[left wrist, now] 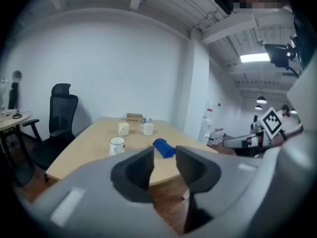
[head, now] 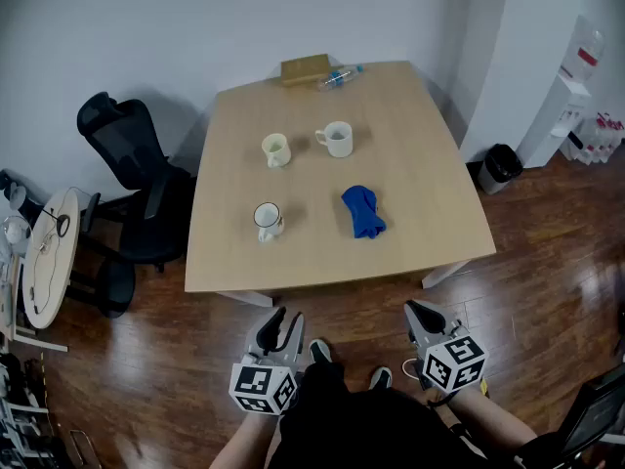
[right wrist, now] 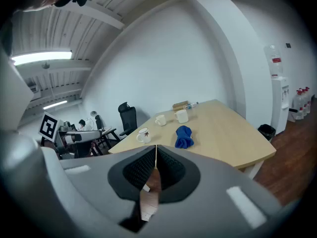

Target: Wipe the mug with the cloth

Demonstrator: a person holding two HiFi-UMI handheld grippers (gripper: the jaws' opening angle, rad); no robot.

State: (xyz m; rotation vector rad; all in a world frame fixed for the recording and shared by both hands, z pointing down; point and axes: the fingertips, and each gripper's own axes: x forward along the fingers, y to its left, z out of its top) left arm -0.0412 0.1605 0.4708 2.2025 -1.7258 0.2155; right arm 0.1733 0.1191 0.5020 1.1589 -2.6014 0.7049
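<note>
1. Left gripper [head: 282, 321]: it is held low over the wood floor [head: 146, 360], short of the near edge of the table [head: 430, 164]. In the left gripper view its jaws stand partly apart, and nothing is between them. All task items lie ahead of it and well apart from it.

2. Rimmed mug [head: 268, 220]: white body, dark rim, small reddish mark on the side. It stands upright, straight ahead of the left gripper, and is the nearest of the 3 mugs.

3. Cream mug [head: 276, 149]: pale yellow and upright. It stands farther ahead of the left gripper, beyond the rimmed mug.

4. White mug [head: 337, 138]: plain white and upright, with its handle turned toward the cream mug. It stands just right of the cream mug, far ahead of both grippers.

5. Cloth [head: 363, 211]: bright blue and bunched into a loose heap. It lies on the table right of the rimmed mug, ahead and slightly left of the right gripper. It touches no mug.

6. Right gripper [head: 422, 313]: it is held low beside the person's body, also short of the table edge. In the right gripper view its jaws are pressed together with nothing held.

7. Background: a box [head: 305, 68] and a bottle [head: 339, 77] lie at the far table edge.
</note>
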